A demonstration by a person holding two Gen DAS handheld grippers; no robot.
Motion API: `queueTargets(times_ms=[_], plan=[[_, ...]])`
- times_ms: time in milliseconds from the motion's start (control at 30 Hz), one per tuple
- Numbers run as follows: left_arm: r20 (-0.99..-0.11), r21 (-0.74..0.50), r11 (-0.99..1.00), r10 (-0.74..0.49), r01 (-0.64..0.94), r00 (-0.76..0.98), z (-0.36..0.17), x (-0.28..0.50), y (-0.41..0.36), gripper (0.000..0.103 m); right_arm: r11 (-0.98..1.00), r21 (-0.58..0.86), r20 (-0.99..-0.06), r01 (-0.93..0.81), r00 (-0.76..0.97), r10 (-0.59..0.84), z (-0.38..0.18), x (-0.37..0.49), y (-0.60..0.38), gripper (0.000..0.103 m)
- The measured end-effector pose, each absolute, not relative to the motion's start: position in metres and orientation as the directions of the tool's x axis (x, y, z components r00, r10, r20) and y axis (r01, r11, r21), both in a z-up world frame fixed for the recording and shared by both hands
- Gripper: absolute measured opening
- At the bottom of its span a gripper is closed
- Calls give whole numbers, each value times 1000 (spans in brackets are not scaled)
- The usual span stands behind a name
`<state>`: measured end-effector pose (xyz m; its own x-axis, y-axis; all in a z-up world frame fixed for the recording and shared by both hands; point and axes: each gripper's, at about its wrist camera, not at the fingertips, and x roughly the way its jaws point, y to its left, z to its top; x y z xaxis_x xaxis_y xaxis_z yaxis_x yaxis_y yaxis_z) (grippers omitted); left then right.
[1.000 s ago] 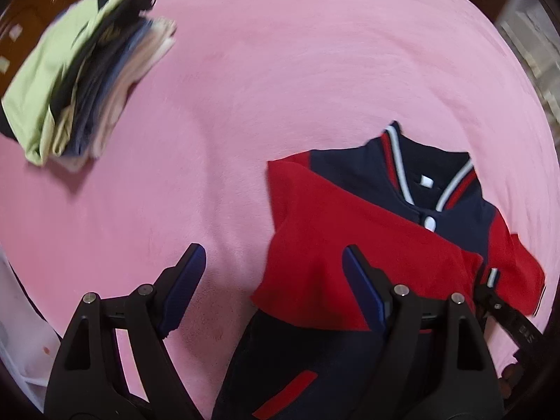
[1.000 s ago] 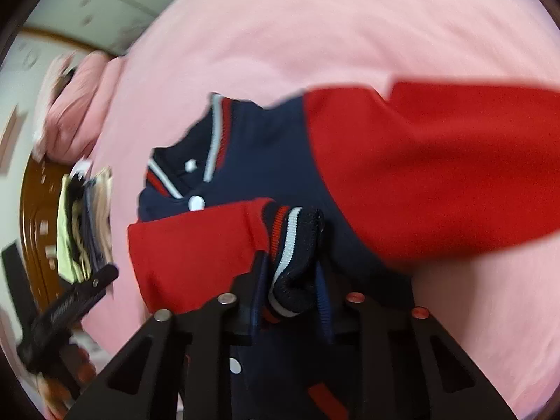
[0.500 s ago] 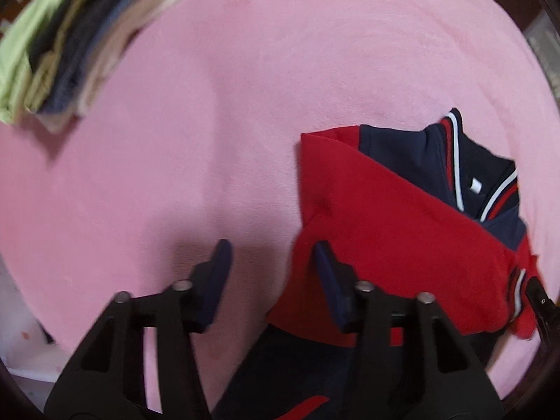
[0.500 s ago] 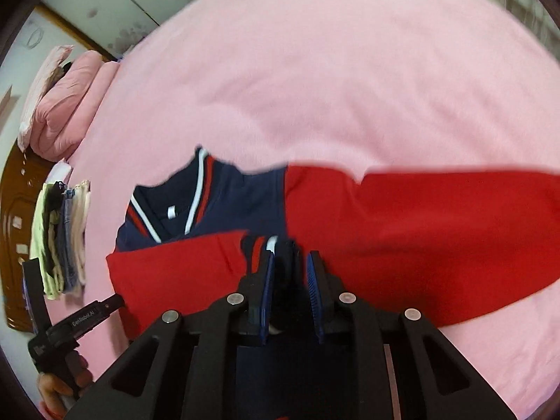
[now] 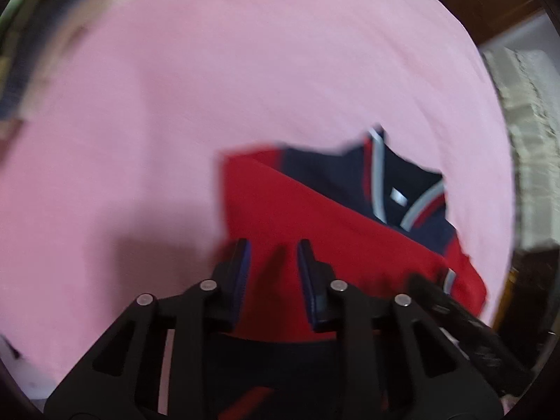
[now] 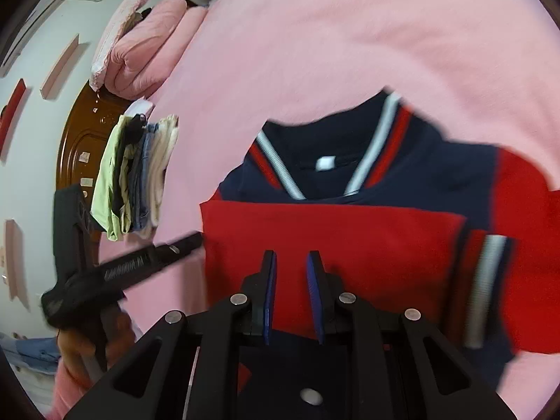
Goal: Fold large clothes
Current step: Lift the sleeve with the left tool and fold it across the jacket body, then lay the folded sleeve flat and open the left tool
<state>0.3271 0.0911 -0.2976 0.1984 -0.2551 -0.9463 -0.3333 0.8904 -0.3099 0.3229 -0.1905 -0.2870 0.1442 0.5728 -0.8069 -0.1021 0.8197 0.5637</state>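
The left gripper (image 5: 271, 257) points steeply down over the folded-in red sleeve (image 5: 315, 231) of the navy-and-red varsity jacket (image 5: 336, 175). Its jaws have just been closing and now stand narrowly apart, with red cloth showing between them; whether the pads pinch it cannot be told through the blur. The right gripper (image 6: 291, 269) hovers over the same sleeve with a narrow gap and nothing between its pads. The jacket lies on the pink blanket (image 5: 245, 70), its collar at about one o'clock from the left gripper. The likely risk is that the left jaws catch only the top layer, or drag the sleeve askew. The striped cuff (image 6: 484, 280) at three o'clock could also flop open.
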Motion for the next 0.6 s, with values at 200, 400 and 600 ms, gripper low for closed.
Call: queueTargets(times_ms=[200, 400, 600], plan=[[-966, -244, 866, -180, -436, 184, -327, 340, 99, 23, 906, 417, -897, -71, 132, 423, -326, 340, -171, 12], [-943, -309, 828, -201, -468, 267, -313, 336, 126, 19, 867, 475, -865, 150, 263, 428, -320, 346, -270, 3], [-912, -385, 793, -247, -473, 329, -286, 312, 140, 19, 826, 552, -811, 116, 303, 499, -295, 334, -276, 3]])
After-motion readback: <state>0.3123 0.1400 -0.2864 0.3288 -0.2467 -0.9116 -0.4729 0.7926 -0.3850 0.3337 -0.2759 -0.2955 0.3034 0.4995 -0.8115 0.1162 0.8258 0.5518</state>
